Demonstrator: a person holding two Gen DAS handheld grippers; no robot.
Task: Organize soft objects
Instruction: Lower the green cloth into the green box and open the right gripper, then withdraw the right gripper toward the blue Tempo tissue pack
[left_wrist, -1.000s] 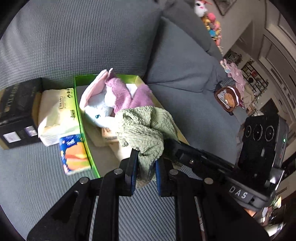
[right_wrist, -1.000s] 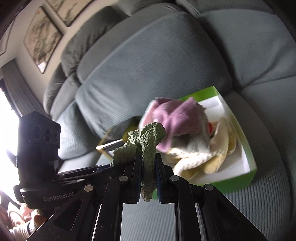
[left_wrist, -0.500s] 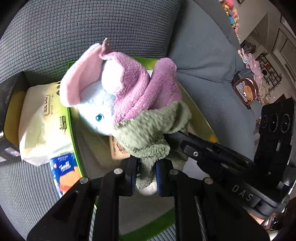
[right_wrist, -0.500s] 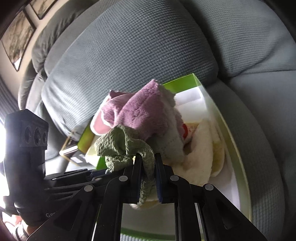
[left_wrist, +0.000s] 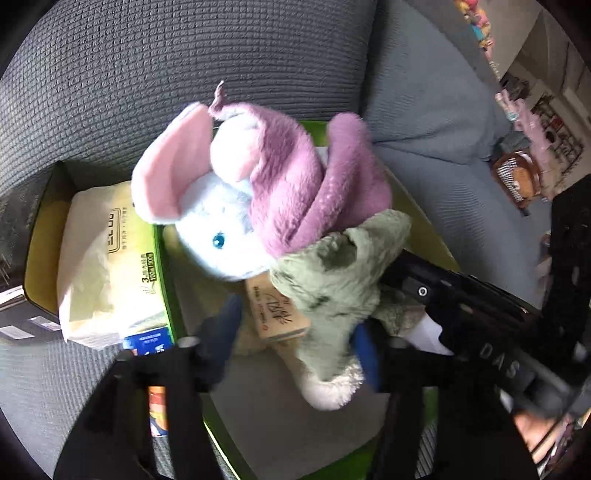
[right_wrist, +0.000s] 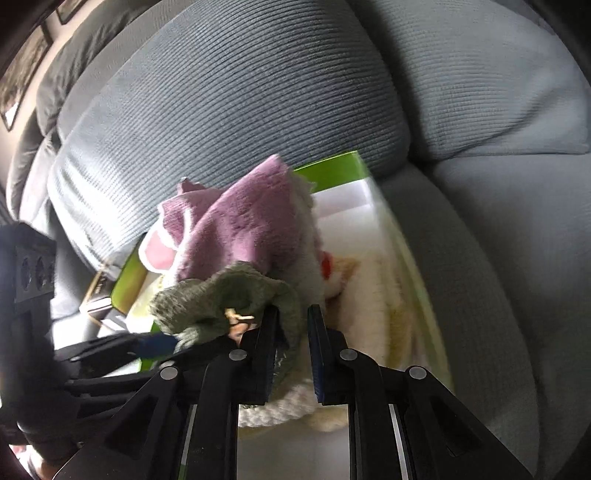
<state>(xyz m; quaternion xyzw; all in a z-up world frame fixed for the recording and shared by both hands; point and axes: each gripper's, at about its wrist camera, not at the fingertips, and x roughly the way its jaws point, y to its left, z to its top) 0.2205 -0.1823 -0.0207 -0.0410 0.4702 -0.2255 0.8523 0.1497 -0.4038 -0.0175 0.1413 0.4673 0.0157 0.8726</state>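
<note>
Green cloth (left_wrist: 332, 273): fuzzy, crumpled, draped on plush rabbit (left_wrist: 229, 206) in green box (left_wrist: 162, 266). Left gripper (left_wrist: 295, 343) & right gripper (right_wrist: 291, 343) jaws opening, cloth between, unpinched.

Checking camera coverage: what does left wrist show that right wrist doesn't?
Left wrist only: the tissue pack beside the box, the plush's blue eye, its cardboard tag.

Right wrist only: framed pictures on the wall, a red spot on the cream plush.

Both: grey sofa, green box, purple-eared plush, green cloth. The left gripper and right gripper jaws are opening, cloth between them.
</note>
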